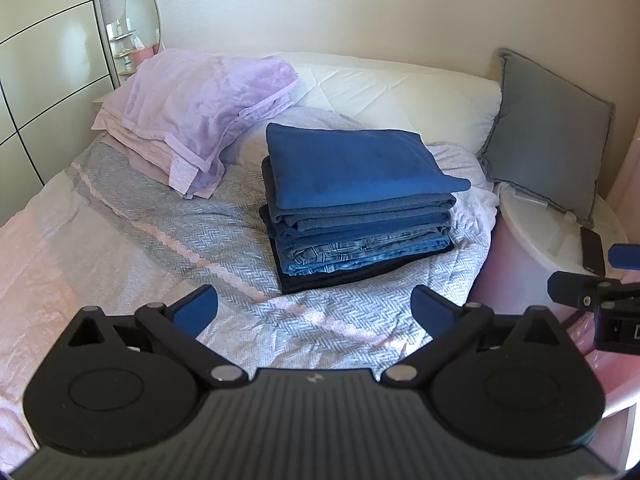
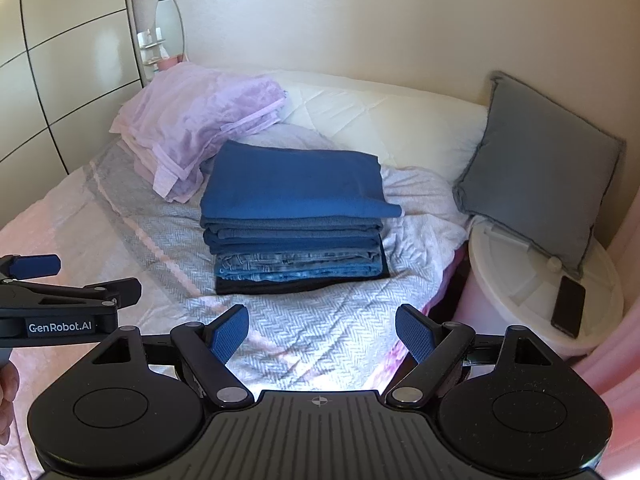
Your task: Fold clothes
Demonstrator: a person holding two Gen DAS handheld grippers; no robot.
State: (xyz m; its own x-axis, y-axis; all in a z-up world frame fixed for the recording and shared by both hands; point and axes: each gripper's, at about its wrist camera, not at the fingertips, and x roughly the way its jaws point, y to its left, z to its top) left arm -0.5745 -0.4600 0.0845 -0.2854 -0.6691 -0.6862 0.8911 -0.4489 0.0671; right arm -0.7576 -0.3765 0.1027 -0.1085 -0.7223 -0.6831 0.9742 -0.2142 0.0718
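A neat stack of folded clothes (image 1: 356,204) sits on the bed, a blue top piece over greyish-blue garments, jeans and a dark bottom layer; it also shows in the right wrist view (image 2: 296,216). My left gripper (image 1: 316,308) is open and empty, held above the bedspread in front of the stack. My right gripper (image 2: 322,330) is open and empty, also in front of the stack. The right gripper's fingers (image 1: 580,280) appear at the right edge of the left wrist view, and the left gripper's fingers (image 2: 36,266) at the left of the right wrist view.
A lilac pile of bedding (image 1: 200,108) lies behind-left of the stack. A white pillow (image 1: 400,92) and a grey cushion (image 1: 548,132) are at the head. A white round side table (image 2: 548,292) with a phone (image 2: 568,306) stands right of the bed. Wardrobe doors (image 1: 44,80) are at left.
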